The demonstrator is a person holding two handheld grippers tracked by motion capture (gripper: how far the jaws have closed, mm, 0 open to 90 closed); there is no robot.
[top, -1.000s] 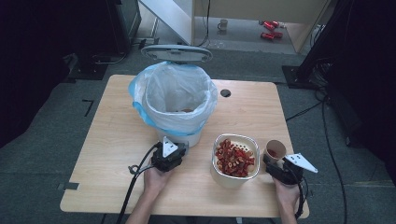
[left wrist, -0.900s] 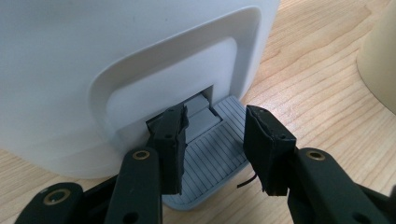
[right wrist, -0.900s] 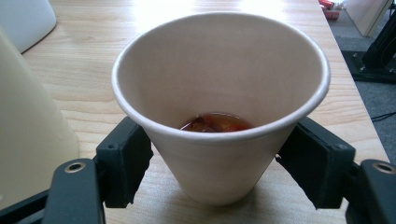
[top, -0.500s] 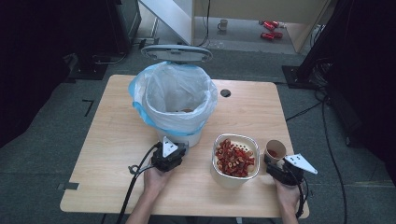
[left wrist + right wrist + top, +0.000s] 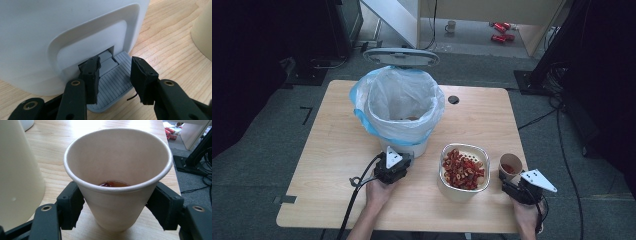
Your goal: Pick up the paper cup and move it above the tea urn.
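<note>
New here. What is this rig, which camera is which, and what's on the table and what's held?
No robot: a person works two handheld two-jaw grippers. The high view looks down from above the person's side; each of the other two views comes from a camera riding on one gripper, looking along its black jaws.

On the table stand a bin with a plastic liner and its lid up, a bowl of red pieces, and a paper cup with a little red-brown liquid.

The left gripper sits over the bin's grey pedal, jaws apart, gripping nothing. The right gripper has just been closing its jaws on the cup, which stands between them on the table.
</note>
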